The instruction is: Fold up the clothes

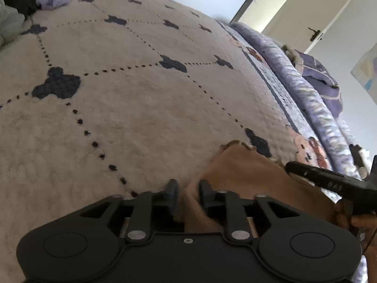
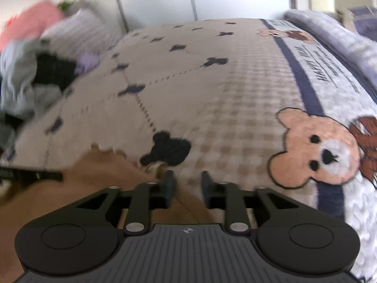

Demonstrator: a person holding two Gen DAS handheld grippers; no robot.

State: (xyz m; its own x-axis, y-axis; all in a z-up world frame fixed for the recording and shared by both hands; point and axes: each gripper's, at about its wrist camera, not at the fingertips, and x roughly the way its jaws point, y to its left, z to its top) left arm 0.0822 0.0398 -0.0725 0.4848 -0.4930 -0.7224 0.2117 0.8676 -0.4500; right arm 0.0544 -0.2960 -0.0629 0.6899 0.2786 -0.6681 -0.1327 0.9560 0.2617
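A tan-brown garment [image 1: 247, 169] with a scalloped edge lies on the bed at the near right. My left gripper [image 1: 187, 185] has its fingers a little apart, with a fold of this cloth running between them. The right gripper shows in the left wrist view [image 1: 329, 179] as a black tool over the garment's right side. In the right wrist view the same garment [image 2: 101, 167] lies at the lower left and passes under my right gripper [image 2: 187, 176], whose fingers stand apart with cloth between them. Whether either one pinches the cloth is unclear.
The bed is covered by a cream blanket [image 1: 141, 94] with dark bear-head shapes and dotted lines. A pile of mixed clothes [image 2: 35, 70] lies at the far left. A purple quilt [image 1: 313, 89] runs along the right edge. A door [image 1: 315, 11] stands beyond.
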